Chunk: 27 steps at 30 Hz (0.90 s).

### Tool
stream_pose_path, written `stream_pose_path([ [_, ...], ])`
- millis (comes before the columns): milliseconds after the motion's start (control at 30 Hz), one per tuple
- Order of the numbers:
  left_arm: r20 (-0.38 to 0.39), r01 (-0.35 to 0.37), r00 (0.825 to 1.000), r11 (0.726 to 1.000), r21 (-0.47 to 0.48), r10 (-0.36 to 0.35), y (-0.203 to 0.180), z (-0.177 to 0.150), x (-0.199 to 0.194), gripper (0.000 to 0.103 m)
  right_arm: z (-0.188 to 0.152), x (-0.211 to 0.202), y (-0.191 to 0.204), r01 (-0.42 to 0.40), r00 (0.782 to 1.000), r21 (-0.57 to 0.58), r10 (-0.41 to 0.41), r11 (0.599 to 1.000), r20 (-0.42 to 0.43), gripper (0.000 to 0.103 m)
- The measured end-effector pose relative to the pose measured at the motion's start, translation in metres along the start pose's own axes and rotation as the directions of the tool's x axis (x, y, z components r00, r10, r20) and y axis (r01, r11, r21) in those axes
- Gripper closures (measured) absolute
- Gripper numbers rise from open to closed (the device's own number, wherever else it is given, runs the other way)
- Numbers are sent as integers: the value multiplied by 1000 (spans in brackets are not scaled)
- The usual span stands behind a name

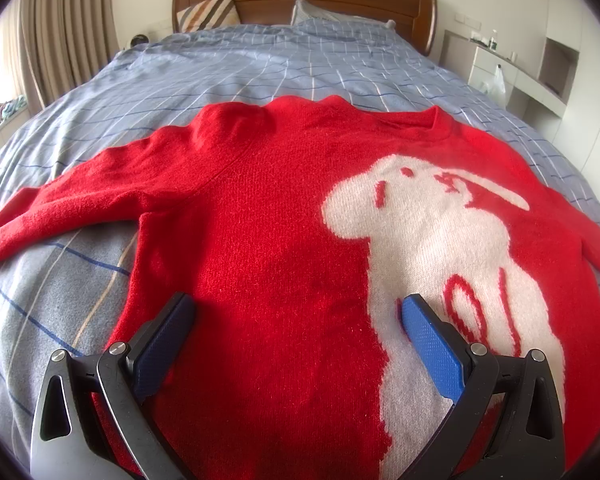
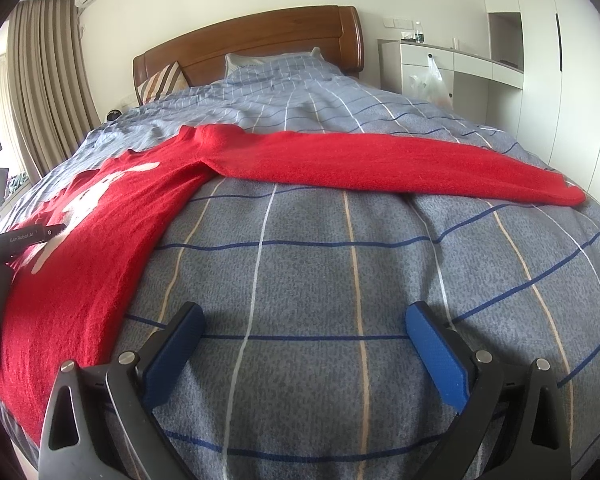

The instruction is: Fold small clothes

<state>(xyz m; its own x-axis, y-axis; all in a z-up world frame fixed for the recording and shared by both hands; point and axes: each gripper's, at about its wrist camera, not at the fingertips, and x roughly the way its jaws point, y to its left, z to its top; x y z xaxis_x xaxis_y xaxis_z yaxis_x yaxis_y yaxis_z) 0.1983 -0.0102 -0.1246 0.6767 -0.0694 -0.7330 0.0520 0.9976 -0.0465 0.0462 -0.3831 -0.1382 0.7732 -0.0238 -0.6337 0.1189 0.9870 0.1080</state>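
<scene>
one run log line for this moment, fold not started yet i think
stage: pre-fold | red sweater: flat on bed, sleeves spread | left gripper: open over hem | right gripper: open over bedcover, empty

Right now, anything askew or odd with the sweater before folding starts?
Nothing stands out. The red knit sweater with a white rabbit lies flat, face up on the blue-grey checked quilt, sleeves spread wide. Left claw hangs open over its body; right claw hangs open over bare quilt.

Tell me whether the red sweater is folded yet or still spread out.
Spread out, not folded. The red sweater lies flat, front up, on the bed, and both sleeves stretch out sideways. Both grippers are open and hold nothing.
</scene>
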Motion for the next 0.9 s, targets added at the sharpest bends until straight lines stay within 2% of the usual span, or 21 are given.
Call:
stream_pose_path([
  [900, 0, 0, 1000, 1000, 0, 0, 0, 0, 0, 0, 0, 1, 0, -3, 1000, -4, 3, 1000, -2, 1],
])
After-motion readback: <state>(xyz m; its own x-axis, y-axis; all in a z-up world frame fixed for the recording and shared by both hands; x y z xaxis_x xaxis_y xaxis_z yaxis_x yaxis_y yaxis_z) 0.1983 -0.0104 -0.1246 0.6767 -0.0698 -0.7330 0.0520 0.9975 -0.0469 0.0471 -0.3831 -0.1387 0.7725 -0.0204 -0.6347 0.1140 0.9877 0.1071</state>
